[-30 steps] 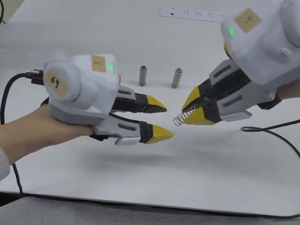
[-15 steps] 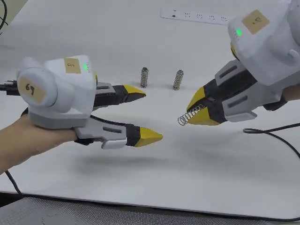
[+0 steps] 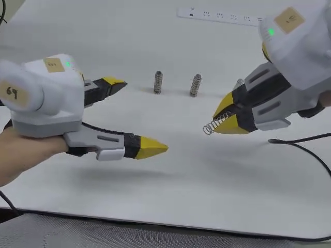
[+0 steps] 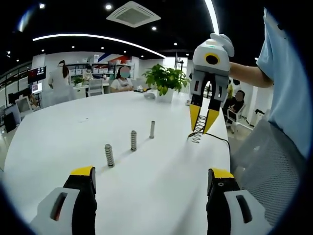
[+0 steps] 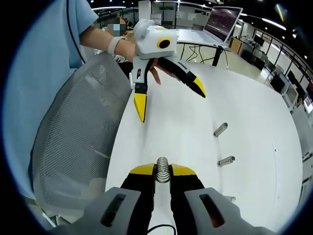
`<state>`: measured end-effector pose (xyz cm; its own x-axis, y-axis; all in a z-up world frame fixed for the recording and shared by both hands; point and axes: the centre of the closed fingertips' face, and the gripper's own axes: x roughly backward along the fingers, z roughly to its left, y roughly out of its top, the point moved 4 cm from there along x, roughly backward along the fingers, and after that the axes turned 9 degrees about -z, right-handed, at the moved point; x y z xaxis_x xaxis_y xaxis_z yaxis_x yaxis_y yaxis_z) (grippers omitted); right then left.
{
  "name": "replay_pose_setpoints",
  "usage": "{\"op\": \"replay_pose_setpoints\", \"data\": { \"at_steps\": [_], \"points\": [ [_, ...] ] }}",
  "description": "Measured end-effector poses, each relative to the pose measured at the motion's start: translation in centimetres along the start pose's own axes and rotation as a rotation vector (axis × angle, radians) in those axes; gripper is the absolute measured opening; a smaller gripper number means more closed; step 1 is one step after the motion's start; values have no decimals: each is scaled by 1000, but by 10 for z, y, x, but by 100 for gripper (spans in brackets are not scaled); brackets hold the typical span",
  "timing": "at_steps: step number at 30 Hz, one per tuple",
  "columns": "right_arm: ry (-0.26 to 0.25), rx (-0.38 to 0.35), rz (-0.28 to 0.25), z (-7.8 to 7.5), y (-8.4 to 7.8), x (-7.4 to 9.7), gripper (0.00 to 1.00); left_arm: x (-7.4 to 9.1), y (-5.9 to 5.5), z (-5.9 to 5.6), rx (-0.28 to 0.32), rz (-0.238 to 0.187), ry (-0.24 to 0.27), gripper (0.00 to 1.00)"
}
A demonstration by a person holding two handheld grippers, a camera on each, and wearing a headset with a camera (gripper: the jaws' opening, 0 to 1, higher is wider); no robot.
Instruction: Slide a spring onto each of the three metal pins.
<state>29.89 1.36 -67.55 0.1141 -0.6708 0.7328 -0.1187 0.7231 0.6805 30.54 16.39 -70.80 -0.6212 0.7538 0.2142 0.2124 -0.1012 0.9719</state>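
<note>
springs sit over two of the three pins: the left sprung pin (image 3: 158, 82) and the middle sprung pin (image 3: 195, 85) stand upright side by side towards the far edge of the bench (image 3: 170, 196), and the bare pin (image 4: 152, 129) stands next in the same row, at the end nearer the right edge. our right claw (image 3: 220, 124) is pinching the last spring (image 3: 213, 125) by one end, so most of the coil juts out free past the tips, above the bench and nearer us than the row; we judge it is held this way so the open end can be led over the top of the bare pin. our left claw (image 3: 135, 114) hangs with its jaws spread wide and nothing between them, well off to the left of the pins, probably kept there so it cannot knock the two finished ones. what we reckon the next move calls for is tipping the coil upright and lining it up with the pin before lowering.
</note>
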Motion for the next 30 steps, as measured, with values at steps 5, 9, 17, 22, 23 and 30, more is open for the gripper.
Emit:
{"op": "replay_pose_setpoints", "data": {
  "at_steps": [5, 9, 17, 22, 23, 30],
  "points": [
    [-8, -6, 8, -5, -4, 4, 8, 2, 1, 3, 8, -17, 16, 98],
    [-12, -7, 22, -8, -9, 7, 8, 2, -3, 2, 15, -12, 14, 98],
    [-17, -13, 50, -16, -19, 14, 8, 2, -4, 0, 38, -27, 24, 98],
    [-22, -8, 76, -28, -24, 21, 8, 1, -4, 1, 33, -25, 26, 98],
    [-23, -5, 86, -30, -26, 22, 8, 1, -4, 2, 32, -25, 27, 98],
    [-32, 20, 134, -51, -32, 31, 8, 2, -5, 5, 34, -27, 40, 98]
  ]
}}
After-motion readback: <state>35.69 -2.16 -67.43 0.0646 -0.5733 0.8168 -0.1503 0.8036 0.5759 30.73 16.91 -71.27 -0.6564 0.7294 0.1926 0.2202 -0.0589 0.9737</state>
